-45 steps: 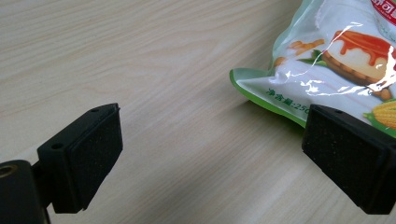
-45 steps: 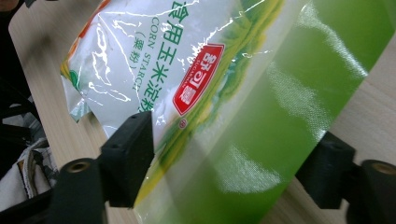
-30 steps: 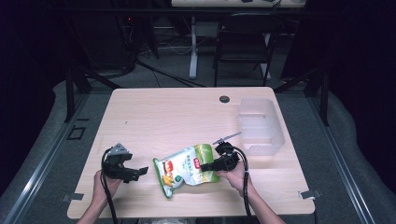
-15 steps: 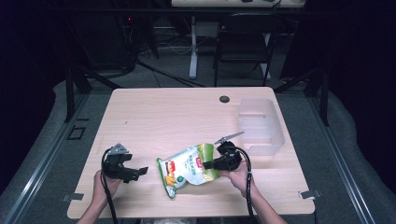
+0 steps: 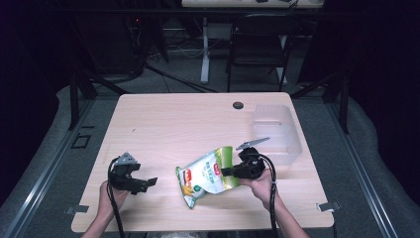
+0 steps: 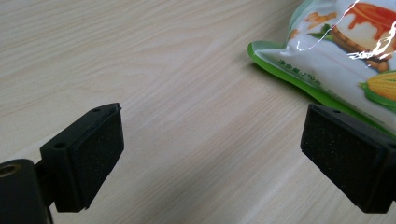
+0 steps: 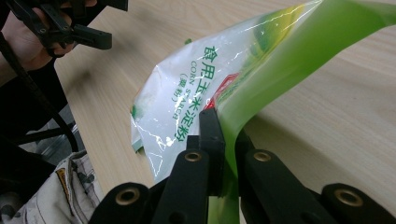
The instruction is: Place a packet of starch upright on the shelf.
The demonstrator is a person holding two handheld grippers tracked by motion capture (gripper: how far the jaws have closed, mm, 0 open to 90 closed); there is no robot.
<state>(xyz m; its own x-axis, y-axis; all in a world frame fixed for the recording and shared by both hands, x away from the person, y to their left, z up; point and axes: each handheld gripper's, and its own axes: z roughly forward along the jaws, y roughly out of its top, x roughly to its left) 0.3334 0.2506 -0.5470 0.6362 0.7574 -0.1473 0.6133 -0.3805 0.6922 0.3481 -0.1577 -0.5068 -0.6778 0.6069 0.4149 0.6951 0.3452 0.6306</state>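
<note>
Right gripper [image 5: 232, 171] clamped on top edge of green-and-white plastic corn starch pouch [image 5: 204, 174], upper end raised, bottom corner touching light wooden table [image 5: 173, 119]. Left gripper [image 5: 147, 183] wide apart, holding nothing, near pouch. Grasp done; probably transfer into clear plastic bin [image 5: 276, 133] left, not yet begun.

The right gripper [image 5: 229, 172] has finished closing on the green edge of the corn starch bag [image 5: 205, 174] and has risen a little. The bag's gripped end now stands higher off the table [image 5: 168, 124] (its far corner touches the wood), tilted more steeply than before.
</note>
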